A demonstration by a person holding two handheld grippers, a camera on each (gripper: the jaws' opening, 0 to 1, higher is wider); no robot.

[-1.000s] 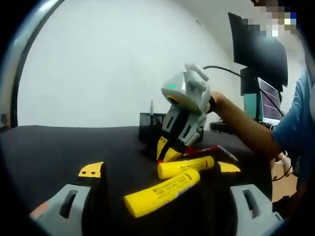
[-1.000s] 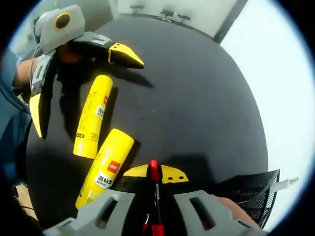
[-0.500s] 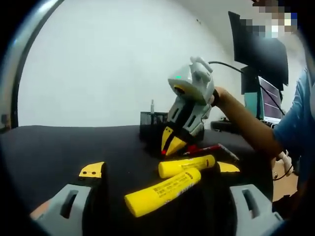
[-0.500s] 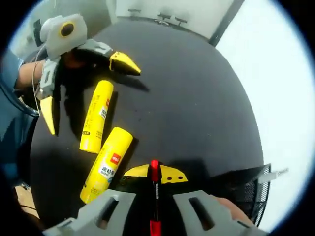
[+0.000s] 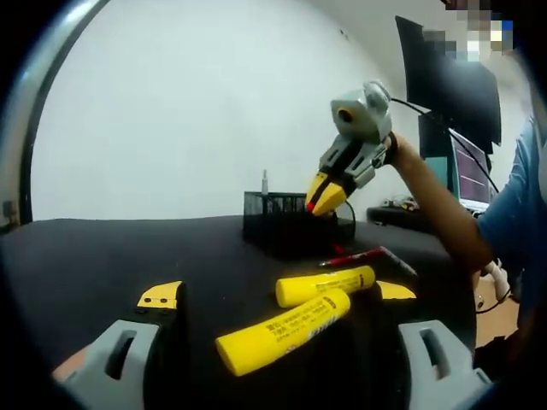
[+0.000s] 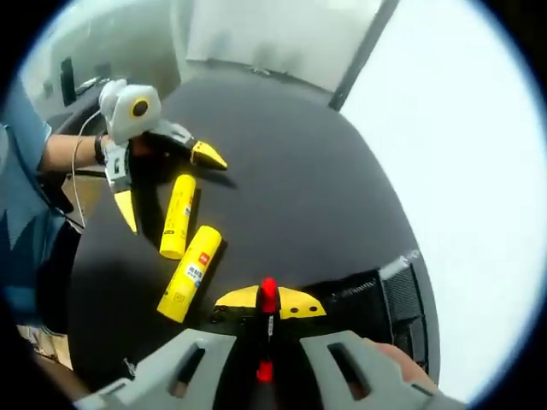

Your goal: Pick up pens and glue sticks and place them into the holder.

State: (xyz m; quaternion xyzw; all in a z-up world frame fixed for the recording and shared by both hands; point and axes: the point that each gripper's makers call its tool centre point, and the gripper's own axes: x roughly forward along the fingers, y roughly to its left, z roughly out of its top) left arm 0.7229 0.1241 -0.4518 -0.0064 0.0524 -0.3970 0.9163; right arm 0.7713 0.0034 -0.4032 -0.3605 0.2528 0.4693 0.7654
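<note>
While the left gripper view looks low across the black table [image 5: 102,256], it shows the right gripper [image 5: 326,196] raised above the black mesh holder [image 5: 278,218], its fingers closed together on a red pen. A second red pen [image 5: 363,256] lies on the table beside the holder, and this one is seen from this side only. The right gripper view looks down from above: the red pen [image 6: 268,320] stands clamped between its yellow fingers [image 6: 295,301], and the holder [image 6: 402,299] lies just to the right below it. The two yellow glue sticks [image 6: 190,256] rest side by side on the table. The left gripper [image 6: 167,184] hovers beside them with its fingers wide apart and empty. Compared with a second ago, the right gripper has lifted the pen from the table up over the holder, and the glue sticks have not moved.
</note>
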